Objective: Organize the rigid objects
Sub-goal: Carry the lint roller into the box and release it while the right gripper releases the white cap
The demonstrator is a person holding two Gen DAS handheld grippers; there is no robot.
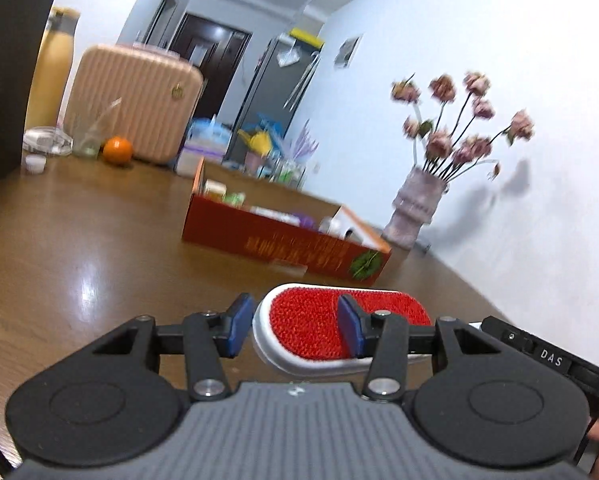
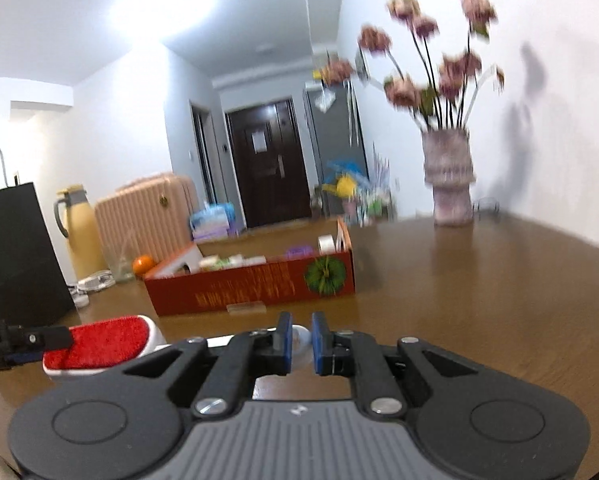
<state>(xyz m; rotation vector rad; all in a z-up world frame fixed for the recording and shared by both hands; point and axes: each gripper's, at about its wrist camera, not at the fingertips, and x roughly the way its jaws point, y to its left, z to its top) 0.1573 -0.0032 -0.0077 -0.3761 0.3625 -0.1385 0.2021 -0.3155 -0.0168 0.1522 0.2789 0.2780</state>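
- In your left wrist view, your left gripper is part way open, and the red lint brush sits between its blue pads.
- The right pad lies across the red bristle face. The left pad is just beside the brush's white rim. It looks like a grip on the brush, with the brush tilted up off the brown table.
- At the right edge of this view you can see a black part of your other tool with letters on it, and a bit of your hand at the bottom corner.
- Past the brush stands the red cardboard box, full of small things. It is near the brush but not touching it.
- Only this view shows the box with the brush right in front of it. An orange, a pink suitcase and a vase of pink flowers are farther back.
- In your right wrist view, your right gripper is clenched tight on a small pale round thing. I cannot tell what that thing is.
- This view shows the lint brush from the side, low on the left, with the black tip of your left gripper on it. The brush is well apart from your right pads.
- The red box lies straight ahead of your right gripper, with a small clear block just in front of it on the table.
- Only this view shows the black bag at the left and the dark door far back.
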